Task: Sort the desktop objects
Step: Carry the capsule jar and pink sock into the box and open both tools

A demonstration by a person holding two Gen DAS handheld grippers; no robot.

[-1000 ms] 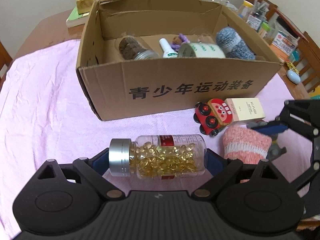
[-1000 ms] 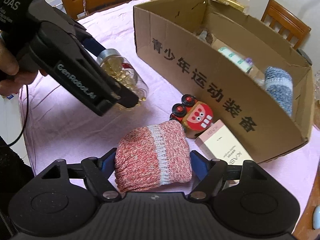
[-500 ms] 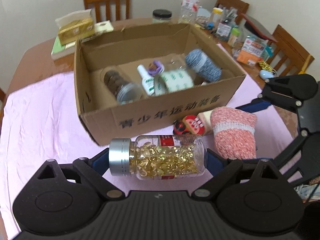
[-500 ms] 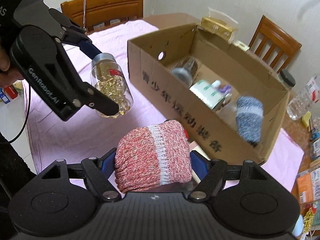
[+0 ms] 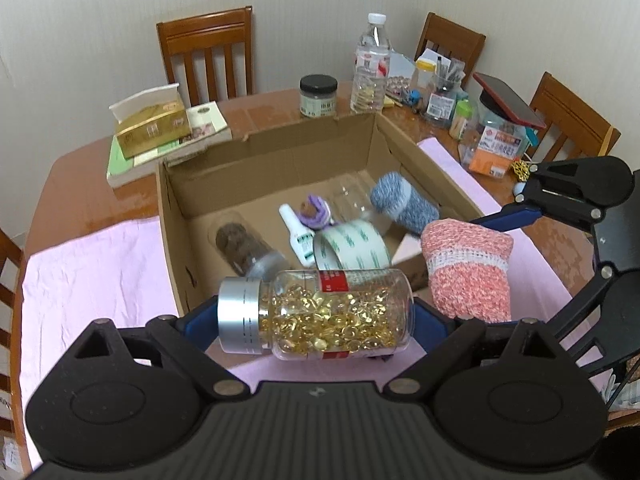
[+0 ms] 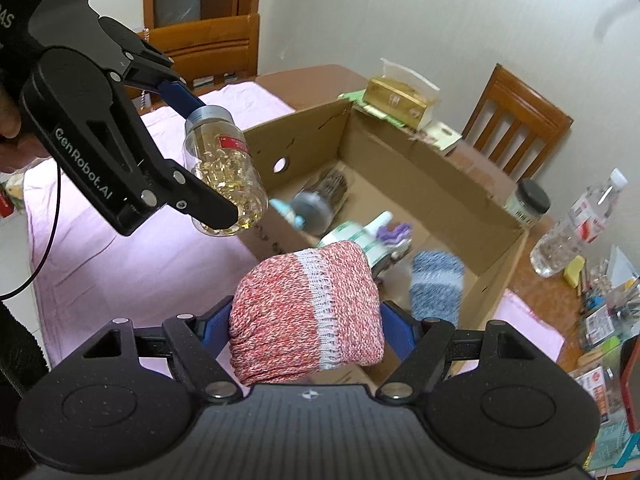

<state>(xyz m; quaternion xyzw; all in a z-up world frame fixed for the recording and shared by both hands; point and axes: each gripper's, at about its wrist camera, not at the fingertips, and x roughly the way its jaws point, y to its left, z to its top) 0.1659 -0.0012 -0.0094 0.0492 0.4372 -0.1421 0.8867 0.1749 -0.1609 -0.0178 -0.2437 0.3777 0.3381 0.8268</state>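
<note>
The left gripper (image 5: 316, 316) clamps a pill bottle (image 5: 320, 316), the right gripper (image 6: 306, 320) a sock (image 6: 306, 312), box (image 5: 200, 216) ahead of both.

A tissue box (image 5: 153, 125) rests on stacked books (image 5: 172, 147). Wooden chairs (image 5: 208, 54) ring the table (image 5: 76, 196). A water bottle (image 5: 371, 70) stands beside a dark-lidded jar (image 5: 319, 96).

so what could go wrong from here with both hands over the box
The left gripper holds the capsule bottle by its ends, above the box's near wall; let go here, it may clip the rim and roll out. The bottle and the right gripper's red sock hang close together, so they could collide. A dropped bottle could hit the tape roll below.
</note>
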